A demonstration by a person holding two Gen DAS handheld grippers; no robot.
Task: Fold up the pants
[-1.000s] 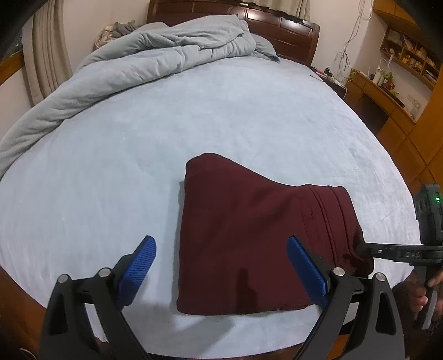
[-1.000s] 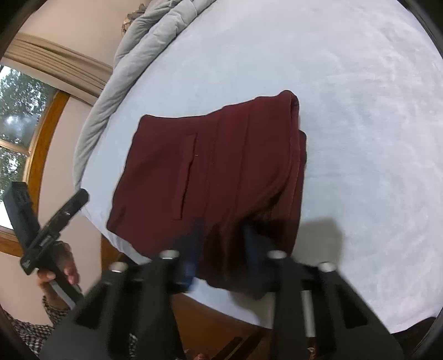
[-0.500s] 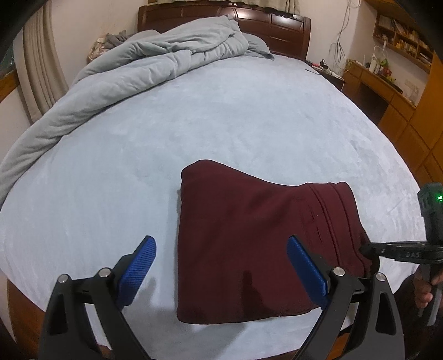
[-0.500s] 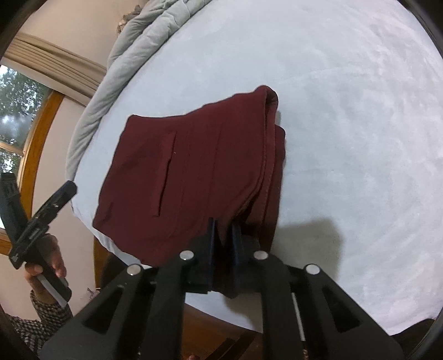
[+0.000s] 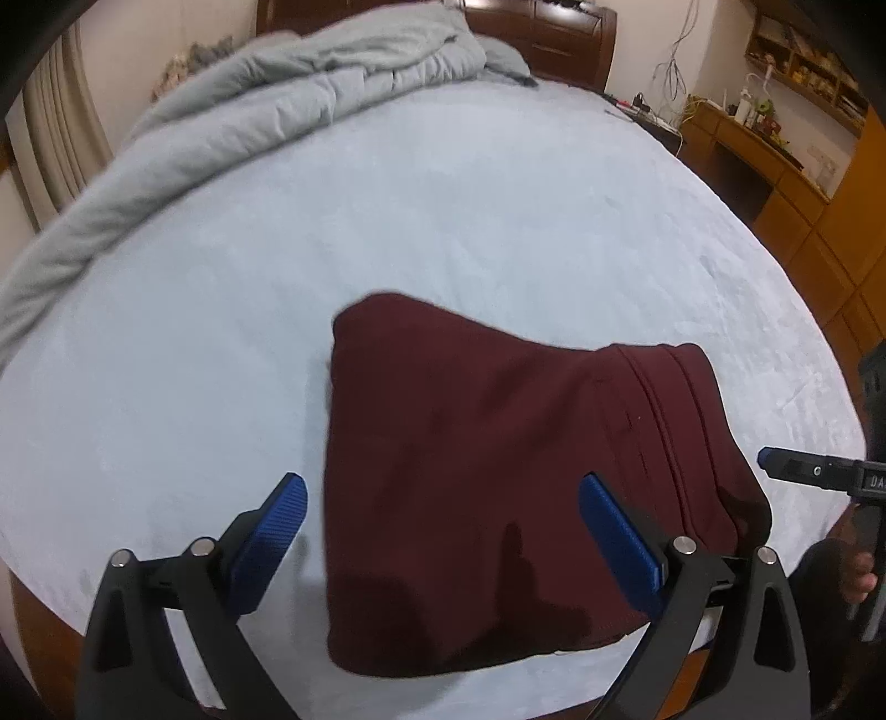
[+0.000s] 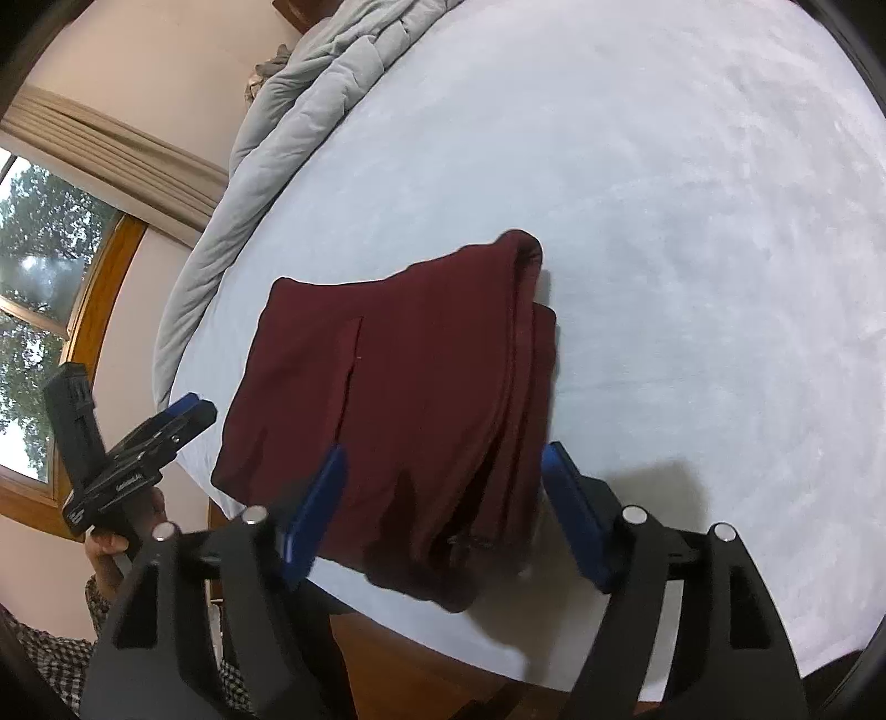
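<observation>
In the left wrist view the folded pants (image 5: 498, 487) lie on the bed (image 5: 443, 221) at lower centre, near its front edge. A bunched quilt (image 5: 277, 99) lies along the upper left, before the headboard (image 5: 554, 33). A desk (image 5: 775, 160) stands at upper right, carrying what may be small bottles. The right tongs (image 5: 797, 473) reach in from the right edge, beside the pants.

Pale blue fuzzy bedsheet (image 5: 498, 221) fills pretty much everything out ahead of the fingers. A rumpled grey quilted comforter (image 5: 288, 105) is bunched along the far-left edge, running back to the dark wooden headboard (image 5: 559, 41) way up front. Off to the far right there's a wooden desk with cluttered shelves (image 5: 775, 127). In the right wrist view, a wood-framed window with trees outside (image 6: 39, 288) sits far left, beige curtain (image 6: 105, 144) above it.
</observation>
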